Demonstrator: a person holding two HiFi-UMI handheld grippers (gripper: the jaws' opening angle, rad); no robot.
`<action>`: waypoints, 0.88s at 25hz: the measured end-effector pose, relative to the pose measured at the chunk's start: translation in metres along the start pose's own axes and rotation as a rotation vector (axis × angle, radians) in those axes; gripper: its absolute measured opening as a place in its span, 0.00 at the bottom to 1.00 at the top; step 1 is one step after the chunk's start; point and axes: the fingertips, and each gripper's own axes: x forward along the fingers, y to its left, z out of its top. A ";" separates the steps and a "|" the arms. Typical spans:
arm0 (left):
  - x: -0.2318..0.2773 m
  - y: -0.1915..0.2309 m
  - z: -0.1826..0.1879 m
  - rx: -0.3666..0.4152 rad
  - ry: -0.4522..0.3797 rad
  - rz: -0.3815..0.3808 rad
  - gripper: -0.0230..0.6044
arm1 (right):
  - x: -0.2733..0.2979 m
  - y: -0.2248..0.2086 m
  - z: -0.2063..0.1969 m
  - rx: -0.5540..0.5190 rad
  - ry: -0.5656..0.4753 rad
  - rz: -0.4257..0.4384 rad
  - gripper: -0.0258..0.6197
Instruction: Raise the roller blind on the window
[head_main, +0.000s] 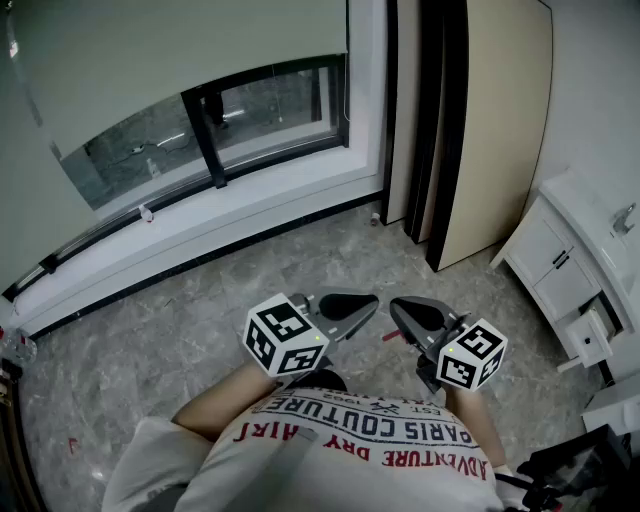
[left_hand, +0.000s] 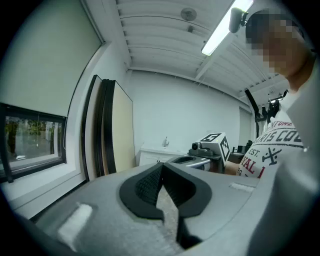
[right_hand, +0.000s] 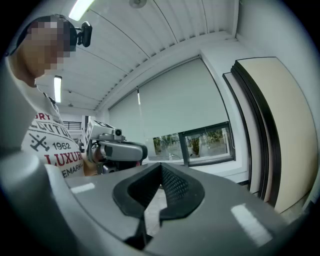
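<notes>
The pale roller blind (head_main: 170, 45) covers most of the window (head_main: 225, 120) at the upper left of the head view; only a low strip of glass shows under its bottom edge. From the right gripper view the blind (right_hand: 175, 100) hangs above the same strip of glass (right_hand: 200, 142). My left gripper (head_main: 372, 303) and right gripper (head_main: 396, 306) are held close to the person's chest, tips nearly meeting, both shut and empty. They are well back from the window. A thin cord (head_main: 346, 100) hangs at the window's right side.
Tall beige panels with black edges (head_main: 490, 130) lean against the wall right of the window. A white cabinet with a sink and tap (head_main: 585, 270) stands at the far right. Grey marbled floor (head_main: 200, 310) lies between me and the white sill (head_main: 200, 215).
</notes>
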 end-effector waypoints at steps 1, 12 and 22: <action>0.003 -0.002 -0.001 -0.003 0.001 -0.007 0.04 | 0.000 0.000 -0.001 0.007 -0.002 -0.003 0.04; 0.001 0.011 0.002 -0.011 -0.019 -0.013 0.04 | 0.008 -0.006 0.003 0.005 0.012 -0.023 0.04; -0.009 0.039 0.002 -0.028 -0.049 0.011 0.04 | 0.032 -0.019 0.005 0.025 0.004 -0.015 0.04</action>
